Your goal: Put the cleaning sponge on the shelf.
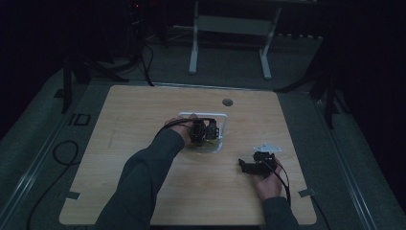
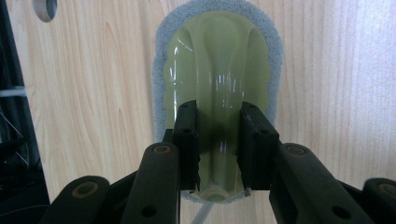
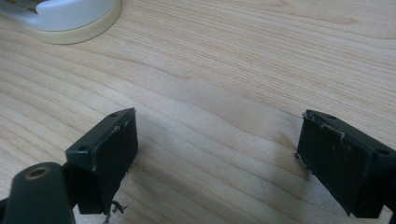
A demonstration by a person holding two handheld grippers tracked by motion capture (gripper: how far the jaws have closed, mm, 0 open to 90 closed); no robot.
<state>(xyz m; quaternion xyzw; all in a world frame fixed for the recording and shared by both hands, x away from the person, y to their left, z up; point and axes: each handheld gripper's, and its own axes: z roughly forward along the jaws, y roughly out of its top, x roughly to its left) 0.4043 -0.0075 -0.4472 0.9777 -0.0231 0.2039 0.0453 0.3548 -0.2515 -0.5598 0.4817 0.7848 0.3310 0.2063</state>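
Observation:
In the left gripper view a clear, glassy object [image 2: 219, 84] lies over a yellow-green pad with a grey foam edge [image 2: 161, 70]. My left gripper [image 2: 218, 140] is shut on the near end of the clear object, with one black jaw on each side. In the high view the left gripper [image 1: 203, 130] sits inside a white-rimmed tray [image 1: 225, 116] at the table's middle, held by a hand in a grey sleeve. My right gripper [image 1: 245, 166] rests near the right front of the table. Its jaws [image 3: 219, 158] stand wide open over bare wood with nothing between them.
The light wooden table [image 1: 143, 110] has a round cable hole [image 1: 227, 102] behind the tray. A white and cream rounded thing [image 3: 70, 18] lies beyond the right gripper. Cables trail off the table's left side and from the right hand. A metal stand [image 1: 230, 28] is on the floor behind.

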